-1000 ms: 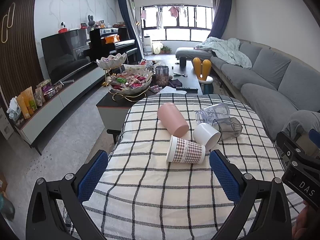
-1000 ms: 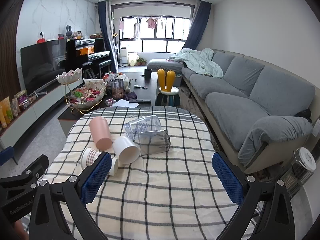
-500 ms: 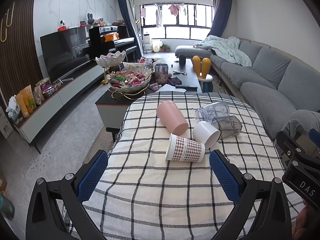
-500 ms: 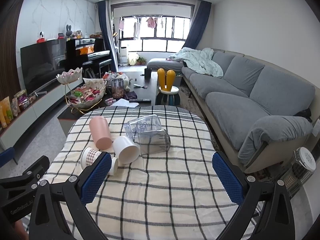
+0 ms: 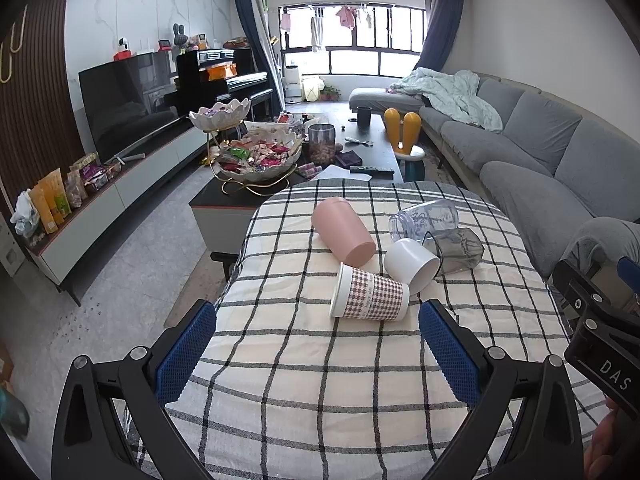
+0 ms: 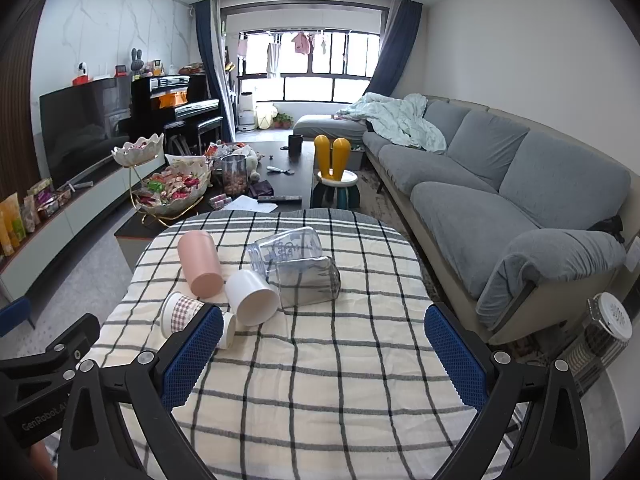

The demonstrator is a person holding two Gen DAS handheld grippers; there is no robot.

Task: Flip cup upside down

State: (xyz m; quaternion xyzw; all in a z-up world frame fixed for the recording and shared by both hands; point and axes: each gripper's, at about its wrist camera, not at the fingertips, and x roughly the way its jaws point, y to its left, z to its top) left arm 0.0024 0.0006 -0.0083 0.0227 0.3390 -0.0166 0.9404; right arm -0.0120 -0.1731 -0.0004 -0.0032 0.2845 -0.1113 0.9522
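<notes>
While lying sideways, checked cup (image 5: 370, 297) beyond left gripper (image 5: 316, 350) fingers (image 5: 186, 350).

Your left wrist camera sits low over the near end of the table (image 5: 320, 380), looking forward along its tool (image 5: 316, 344) toward the far window (image 5: 352, 50). Your right wrist camera looks the same way from just to the right, taking in more of the sofa (image 6: 500, 184). Both views share the checked tablecloth (image 6: 320, 380), the cluster of toppled cups (image 6: 256, 276) and the coffee table (image 5: 240, 196).
</notes>
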